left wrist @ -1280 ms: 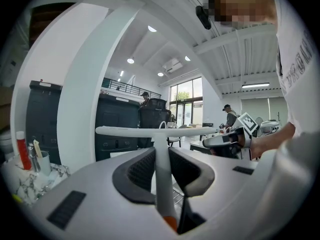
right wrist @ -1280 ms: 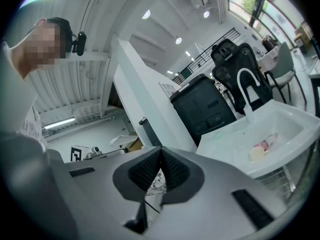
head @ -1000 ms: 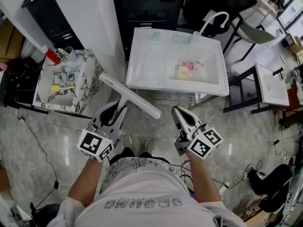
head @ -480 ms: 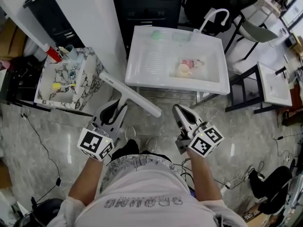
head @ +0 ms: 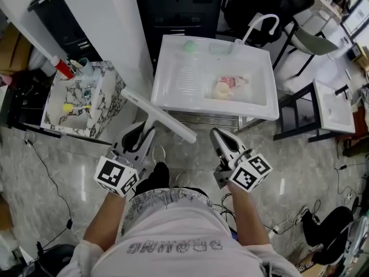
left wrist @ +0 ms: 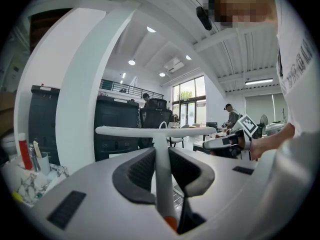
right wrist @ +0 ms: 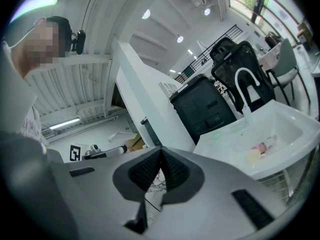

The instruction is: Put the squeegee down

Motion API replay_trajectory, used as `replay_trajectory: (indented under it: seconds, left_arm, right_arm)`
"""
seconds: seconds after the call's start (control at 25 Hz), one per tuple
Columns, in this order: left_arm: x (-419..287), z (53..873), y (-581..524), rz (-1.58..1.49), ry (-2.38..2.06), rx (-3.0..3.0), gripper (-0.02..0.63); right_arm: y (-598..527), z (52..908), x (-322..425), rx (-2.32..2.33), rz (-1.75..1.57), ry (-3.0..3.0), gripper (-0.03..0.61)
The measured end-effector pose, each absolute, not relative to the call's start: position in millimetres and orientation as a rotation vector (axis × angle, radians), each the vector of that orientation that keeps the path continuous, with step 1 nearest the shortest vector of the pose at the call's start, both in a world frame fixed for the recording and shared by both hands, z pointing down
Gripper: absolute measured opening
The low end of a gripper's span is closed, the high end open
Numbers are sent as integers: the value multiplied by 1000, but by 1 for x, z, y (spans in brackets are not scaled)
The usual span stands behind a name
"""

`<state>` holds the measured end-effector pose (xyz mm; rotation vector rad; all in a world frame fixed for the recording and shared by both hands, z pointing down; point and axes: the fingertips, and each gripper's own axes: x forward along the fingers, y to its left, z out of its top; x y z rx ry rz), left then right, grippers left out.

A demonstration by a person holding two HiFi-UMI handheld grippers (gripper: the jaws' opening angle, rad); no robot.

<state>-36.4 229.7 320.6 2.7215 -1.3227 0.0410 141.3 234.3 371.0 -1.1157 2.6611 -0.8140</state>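
Note:
The squeegee (head: 158, 117) is white and T-shaped, with a long blade and a thin handle. My left gripper (head: 144, 136) is shut on that handle, and the blade lies slantwise over the floor in front of the sink unit. In the left gripper view the handle (left wrist: 161, 169) runs straight up between the two dark pads to the level blade (left wrist: 150, 131). My right gripper (head: 218, 136) hovers to the right of the squeegee, apart from it. Its pads (right wrist: 160, 171) meet with nothing between them.
A white sink unit (head: 167, 68) with a curved tap (head: 256, 25) stands ahead, small items lying in its basin. At the left is a marble-patterned stand (head: 109, 105) with bottles and brushes. Black cabinets stand behind, chairs and a small table at the right, cables on the floor.
Both grippers and the squeegee keep their places. Only the person's feet shift a little on the floor below.

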Motion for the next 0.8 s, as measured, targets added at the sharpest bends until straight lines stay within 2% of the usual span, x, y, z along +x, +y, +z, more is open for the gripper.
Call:
replay_trajectory:
  seconds: [0.8]
  left_arm:
    - [-54, 338, 153, 29, -1280, 2710, 97]
  right_arm:
    - [164, 385, 123, -1150, -853, 2671, 8]
